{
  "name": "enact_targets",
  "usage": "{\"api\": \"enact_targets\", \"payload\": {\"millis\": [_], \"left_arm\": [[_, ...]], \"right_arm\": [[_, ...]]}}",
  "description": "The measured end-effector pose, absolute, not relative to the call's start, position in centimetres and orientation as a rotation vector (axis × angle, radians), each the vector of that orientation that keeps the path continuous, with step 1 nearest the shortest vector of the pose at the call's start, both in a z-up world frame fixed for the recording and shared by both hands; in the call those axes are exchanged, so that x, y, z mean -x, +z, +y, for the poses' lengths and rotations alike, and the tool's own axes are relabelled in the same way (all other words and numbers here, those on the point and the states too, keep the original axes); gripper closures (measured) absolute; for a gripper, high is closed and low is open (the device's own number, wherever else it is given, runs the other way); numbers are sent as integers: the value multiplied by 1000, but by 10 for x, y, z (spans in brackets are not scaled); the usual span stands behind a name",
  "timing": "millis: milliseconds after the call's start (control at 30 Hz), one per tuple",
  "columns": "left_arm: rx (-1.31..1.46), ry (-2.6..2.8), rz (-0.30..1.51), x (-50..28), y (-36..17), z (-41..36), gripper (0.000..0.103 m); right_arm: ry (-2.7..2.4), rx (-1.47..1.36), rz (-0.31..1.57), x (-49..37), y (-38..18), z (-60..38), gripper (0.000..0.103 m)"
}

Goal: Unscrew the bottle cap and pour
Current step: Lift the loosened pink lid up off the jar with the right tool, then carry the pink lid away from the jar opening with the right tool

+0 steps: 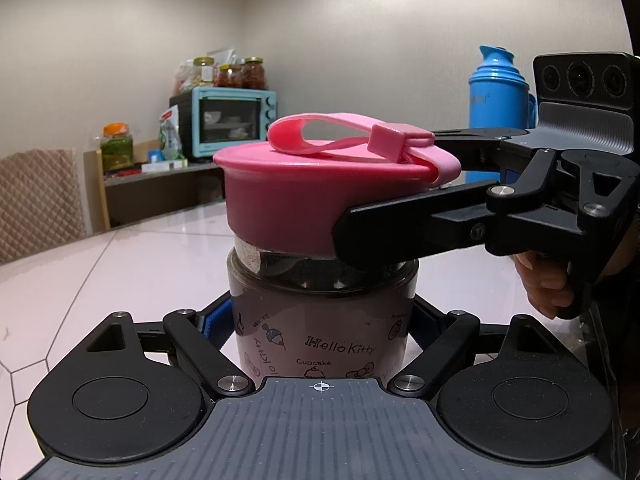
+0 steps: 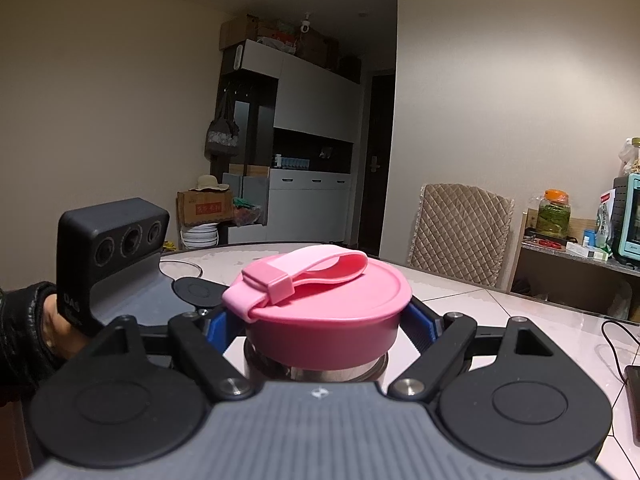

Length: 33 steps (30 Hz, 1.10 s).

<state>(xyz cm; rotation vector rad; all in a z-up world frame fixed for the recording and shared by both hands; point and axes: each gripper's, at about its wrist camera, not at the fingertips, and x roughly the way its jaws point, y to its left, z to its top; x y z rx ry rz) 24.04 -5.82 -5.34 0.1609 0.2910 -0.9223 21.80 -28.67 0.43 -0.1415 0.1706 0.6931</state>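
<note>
A glass bottle (image 1: 320, 332) with cartoon print and dark liquid stands upright on the white table (image 1: 120, 264). My left gripper (image 1: 320, 320) is shut on its body, blue pads pressed on both sides. A wide pink cap (image 1: 288, 200) with a pink strap loop sits on the neck, slightly tilted. From the right, my right gripper (image 1: 400, 200) comes in level and is shut on the cap. In the right wrist view the pink cap (image 2: 332, 320) sits between the blue pads (image 2: 420, 324) of the right gripper (image 2: 324, 324). The bottle's neck (image 2: 316, 368) shows just below.
A blue thermos (image 1: 500, 88) stands behind the right gripper. A teal toaster oven (image 1: 228, 124) and jars sit on a side shelf at the back. A padded chair (image 2: 460, 232) is at the table's far edge. A black cable (image 2: 616, 340) and dark device lie at the table's right.
</note>
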Motion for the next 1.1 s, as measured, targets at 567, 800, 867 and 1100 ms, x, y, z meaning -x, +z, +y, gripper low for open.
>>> {"api": "enact_targets", "payload": {"millis": [567, 800, 867, 1100], "left_arm": [[-162, -922, 291, -241, -53, -58, 13], [-162, -922, 291, -241, -53, -57, 13], [-162, -922, 291, -241, -53, -57, 13], [-159, -918, 294, -239, -53, -56, 13]], "right_arm": [[669, 114, 150, -216, 11, -291, 18], [638, 102, 146, -214, 15, -293, 18], [625, 97, 145, -213, 16, -294, 18], [582, 80, 140, -211, 18, -298, 18]]}}
